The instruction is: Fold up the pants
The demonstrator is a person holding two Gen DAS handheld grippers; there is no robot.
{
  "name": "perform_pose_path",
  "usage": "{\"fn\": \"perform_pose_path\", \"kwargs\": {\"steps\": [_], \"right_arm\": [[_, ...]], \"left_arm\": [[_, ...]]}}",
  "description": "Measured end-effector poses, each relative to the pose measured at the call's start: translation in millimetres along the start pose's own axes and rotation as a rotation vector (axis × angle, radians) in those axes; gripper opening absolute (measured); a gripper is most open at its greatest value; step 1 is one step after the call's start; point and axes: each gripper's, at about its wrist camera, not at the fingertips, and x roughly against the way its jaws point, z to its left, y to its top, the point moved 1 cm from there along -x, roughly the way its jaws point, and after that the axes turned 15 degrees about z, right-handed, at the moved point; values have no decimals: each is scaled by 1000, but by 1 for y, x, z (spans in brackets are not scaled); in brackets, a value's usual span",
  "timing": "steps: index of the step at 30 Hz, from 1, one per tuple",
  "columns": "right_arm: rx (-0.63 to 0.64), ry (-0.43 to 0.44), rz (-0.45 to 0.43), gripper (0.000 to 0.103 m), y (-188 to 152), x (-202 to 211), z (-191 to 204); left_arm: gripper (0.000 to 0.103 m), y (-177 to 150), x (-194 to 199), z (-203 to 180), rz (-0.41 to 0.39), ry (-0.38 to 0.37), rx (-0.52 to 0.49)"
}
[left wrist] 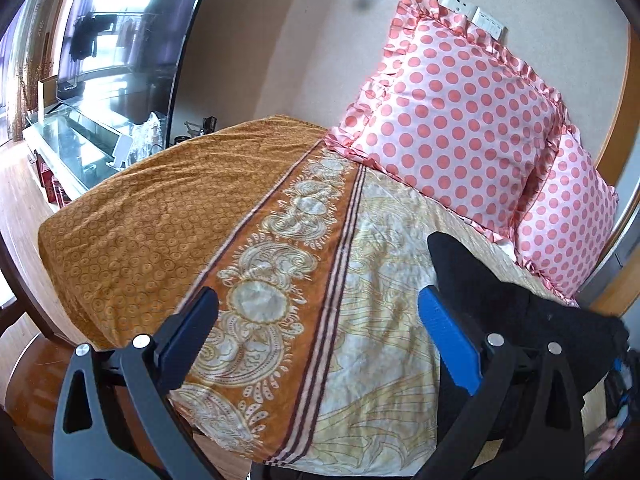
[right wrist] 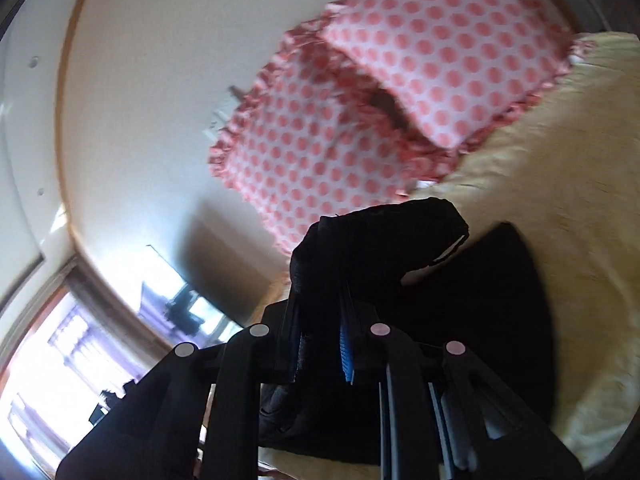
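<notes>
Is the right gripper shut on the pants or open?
Shut: the right gripper has black pants fabric pinched between its nearly closed fingers.

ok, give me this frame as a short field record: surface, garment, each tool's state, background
surface: bed with patterned orange and cream cover
garment: black pants, bunched, part lifted off the bed, rest lying on the cover
left tool: open, nothing between its fingers, pants just beside its right finger
right tool: shut on the pants, fabric rising out of the pinch
pillows: two pink polka-dot pillows propped at the wall
background: TV on a glass-topped stand
image quality: right wrist view motion-blurred
</notes>
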Motion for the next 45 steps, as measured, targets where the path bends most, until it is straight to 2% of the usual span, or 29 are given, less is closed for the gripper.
{"fn": "perform_pose_path", "kwargs": {"steps": [1,3,4,8,12,17,19,20,22,23,25,26,28,31,34,37,40,42,45], "right_arm": [[-70,-39,16,17,-11,7,-24],[-171,-28,33,17,-27,10,-54],[-183,-26,35,16,-33,9,-59],[-147,-31,38,16,-40,1,-50],[-102,-44,62,16,-53,9,-37],[-71,-105,95,17,-68,13,-45],[-23,-131,136,18,-65,12,-44],[13,-157,143,24,-65,15,-40],[110,-237,132,28,-63,26,-28],[151,-285,110,39,-61,33,-23],[213,-357,53,52,-54,48,-16],[239,-370,28,52,-46,53,-12],[274,-337,30,52,-30,51,-3],[362,-258,118,52,-4,19,21],[403,-258,232,52,10,-27,36],[401,-331,320,52,11,-60,27],[377,-417,434,52,-10,-76,-2],[402,-410,411,52,-21,-70,-7],[384,-385,402,52,-13,-57,-1]], "left_arm": [[100,0,-3,-6,7,-8,-11],[100,-2,-7,-23,21,-32,-44],[100,-2,-8,-33,27,-43,-68],[100,-7,-4,-69,21,-55,-177],[100,-13,-2,-97,22,-50,-277],[101,-22,-14,-130,68,-60,-399],[101,-26,-22,-144,101,-77,-442],[101,-29,-25,-149,116,-83,-461],[101,-32,-30,-158,127,-80,-492],[101,-33,-32,-161,126,-74,-502],[101,-31,-36,-166,129,-71,-512],[101,-29,-39,-168,135,-76,-514],[101,-25,-45,-175,154,-84,-516],[101,-23,-56,-185,191,-105,-522],[101,-27,-70,-193,237,-95,-535],[101,-36,-87,-191,297,-50,-544],[101,-48,-103,-185,352,-4,-560],[101,-54,-103,-182,331,0,-579],[101,-49,-98,-184,332,-6,-574]]}}
